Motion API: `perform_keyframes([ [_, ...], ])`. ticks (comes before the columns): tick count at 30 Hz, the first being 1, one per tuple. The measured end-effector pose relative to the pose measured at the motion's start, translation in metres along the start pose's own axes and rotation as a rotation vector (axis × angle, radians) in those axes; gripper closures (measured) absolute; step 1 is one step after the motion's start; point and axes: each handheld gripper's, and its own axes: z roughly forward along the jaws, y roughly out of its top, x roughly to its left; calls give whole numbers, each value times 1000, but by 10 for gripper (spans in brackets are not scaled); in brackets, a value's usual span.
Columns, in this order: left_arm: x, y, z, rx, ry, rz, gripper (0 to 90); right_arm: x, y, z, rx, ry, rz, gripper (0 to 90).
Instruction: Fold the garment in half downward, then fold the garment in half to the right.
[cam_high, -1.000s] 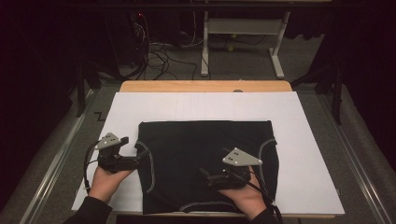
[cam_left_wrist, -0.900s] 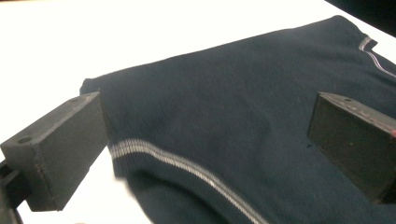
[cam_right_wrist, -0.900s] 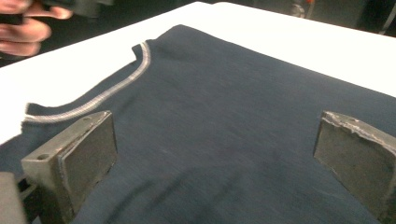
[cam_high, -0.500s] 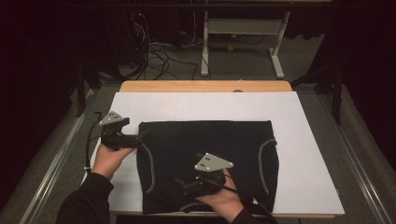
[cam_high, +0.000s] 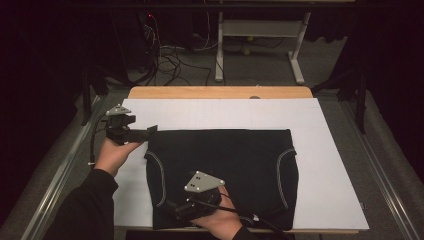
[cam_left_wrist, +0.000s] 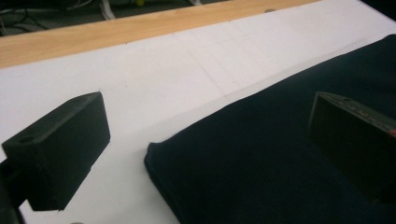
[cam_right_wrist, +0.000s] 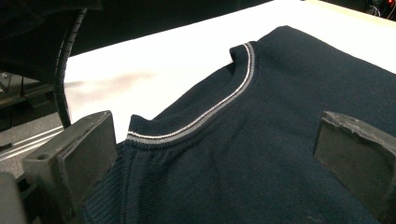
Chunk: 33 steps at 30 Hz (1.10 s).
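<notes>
A dark knitted garment (cam_high: 222, 175) lies folded flat on the white worktop (cam_high: 330, 150), filling the middle of its near half, with the lower hem reaching the near edge. Pale piping (cam_right_wrist: 219, 105) edges the curved openings on either side of it. We place the left gripper (cam_high: 150, 131) at the garment's far left corner, toward the worktop's left edge; in the left gripper view the jaws stand wide apart, one over bare white board and the other over the cloth, with the corner of the fabric (cam_left_wrist: 156, 161) between them and nothing yet pinched. We place the right gripper (cam_high: 182, 212) at the near edge, over the garment's near left part; in the right gripper view its jaws are likewise spread wide, straddling the knit beside the piped opening, and they hold nothing.

We judge the step in hand to be taking two points on the left side for a further fold. Several faults could follow. If the left jaws close from this height, they may catch the top layer alone, so that the lower layers stay behind and the fold opens. If the right jaws bite on the piping rather than the full thickness, the stretchy knit may slip out under lift. Unequal lifting by the two hands would skew the fold, and a pull toward the near edge could drag the hem off the worktop.
</notes>
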Motion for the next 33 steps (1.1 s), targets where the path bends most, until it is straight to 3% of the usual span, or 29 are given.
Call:
perform_keyframes([
  [3,4,-8,9,-9,-9,-48,0,2,1,1,15,-1,-3,2],
  [4,4,-13,13,10,-10,-62,0,2,1,1,22,1,1,2],
  [5,4,-14,16,26,-7,-60,0,2,1,1,36,-1,11,2],
  [7,6,-19,20,12,-5,-70,0,4,0,0,34,2,10,2],
  [10,13,-21,27,25,-7,-89,93,7,-1,1,32,4,-10,2],
  [16,29,-31,56,96,23,-116,176,7,-3,1,39,5,-6,2],
  [20,33,-40,74,157,21,-100,175,9,-6,-1,49,-2,5,2],
  [24,31,-40,78,143,55,-96,201,15,-10,0,66,10,-5,1],
  [27,22,-41,80,158,107,-35,323,17,-11,0,69,16,-5,2],
  [28,20,-41,80,158,99,-15,366,18,-12,0,72,12,-13,2],
  [29,19,-42,80,153,93,-25,434,19,-13,0,74,7,-17,2],
  [33,18,-45,78,134,64,-76,556,21,-14,2,82,5,-15,1],
])
